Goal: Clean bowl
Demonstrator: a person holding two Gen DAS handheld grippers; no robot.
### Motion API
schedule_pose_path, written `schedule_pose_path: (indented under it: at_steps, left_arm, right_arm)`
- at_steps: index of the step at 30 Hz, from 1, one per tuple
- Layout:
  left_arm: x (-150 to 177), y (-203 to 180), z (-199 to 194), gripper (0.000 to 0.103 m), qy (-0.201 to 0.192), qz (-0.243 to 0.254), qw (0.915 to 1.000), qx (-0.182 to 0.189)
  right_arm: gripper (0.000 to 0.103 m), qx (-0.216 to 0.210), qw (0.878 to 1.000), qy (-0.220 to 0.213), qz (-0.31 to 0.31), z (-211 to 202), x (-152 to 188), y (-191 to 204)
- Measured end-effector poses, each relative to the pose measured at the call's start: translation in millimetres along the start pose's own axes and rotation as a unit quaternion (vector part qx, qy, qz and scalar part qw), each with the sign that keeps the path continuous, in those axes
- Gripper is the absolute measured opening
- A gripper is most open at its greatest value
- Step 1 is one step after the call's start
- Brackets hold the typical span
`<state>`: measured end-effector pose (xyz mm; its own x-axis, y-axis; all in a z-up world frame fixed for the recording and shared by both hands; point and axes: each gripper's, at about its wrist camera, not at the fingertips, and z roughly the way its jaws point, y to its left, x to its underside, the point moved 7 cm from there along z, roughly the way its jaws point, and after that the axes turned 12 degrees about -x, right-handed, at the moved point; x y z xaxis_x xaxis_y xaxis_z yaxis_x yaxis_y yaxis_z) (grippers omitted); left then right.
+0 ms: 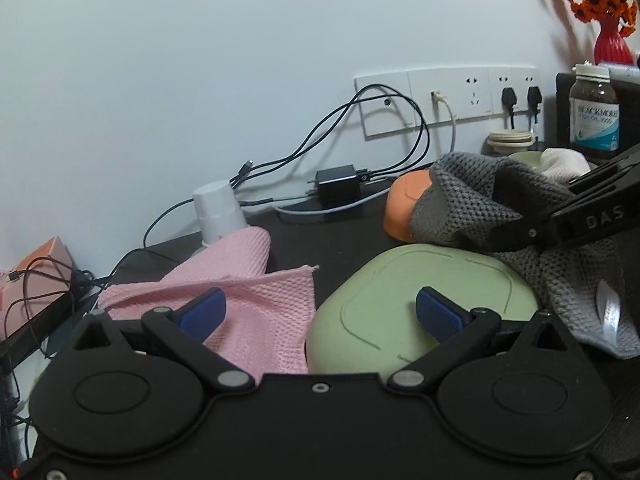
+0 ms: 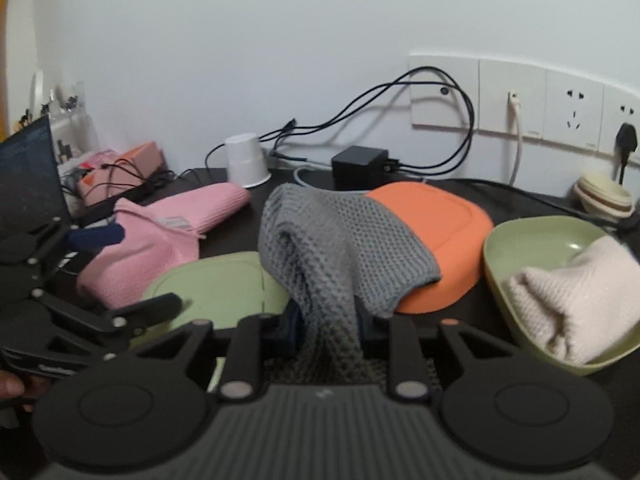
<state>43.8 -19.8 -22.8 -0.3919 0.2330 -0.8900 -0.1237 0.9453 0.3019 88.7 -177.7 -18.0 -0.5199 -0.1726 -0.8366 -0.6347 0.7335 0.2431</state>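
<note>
A pale green bowl (image 1: 420, 292) (image 2: 224, 288) lies upside down on the dark table. My left gripper (image 1: 320, 312) (image 2: 148, 268) is open: one blue pad is over the bowl's base, the other over a pink cloth (image 1: 240, 292) (image 2: 160, 240). I cannot tell if either touches. My right gripper (image 2: 328, 328) (image 1: 520, 232) is shut on a grey knitted cloth (image 2: 332, 248) (image 1: 480, 200). The cloth drapes over the green bowl's far side and onto an upside-down orange bowl (image 2: 448, 232) (image 1: 404, 204).
A second green bowl (image 2: 540, 236) stands upright at the right with a cream cloth (image 2: 580, 292) in it. Behind are an upturned white cup (image 2: 246, 160), a black charger (image 2: 360, 166) with cables, wall sockets (image 2: 512, 100), a pill bottle (image 1: 594, 112) and a red vase (image 1: 612, 42).
</note>
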Motion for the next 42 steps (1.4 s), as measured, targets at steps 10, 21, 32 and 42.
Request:
schedule_pose_path:
  at_steps: [10,21,32,42]
  left_arm:
    - [-0.6,5.9,2.5,0.103,-0.008,0.019,0.9989,-0.043]
    - [-0.9,-0.8,-3.4,0.103,-0.042,0.076,0.9945,-0.059]
    - [-0.6,-7.5,-7.5,0.103,-0.053,0.086,0.9933,-0.056]
    - [-0.5,-7.7,-8.8,0.103,-0.051,0.082,0.9942,-0.047]
  right_arm:
    - [0.024,-0.123,0.992,0.016,0.02,2.3,3.8,29.2]
    - [0.024,-0.127,0.991,0.02,0.037,10.3,5.3,26.7]
    - [0.024,-0.155,0.982,-0.073,0.083,-5.4,-13.0,14.7]
    - [0.025,-0.121,0.991,-0.001,0.051,28.4,1.2,22.7]
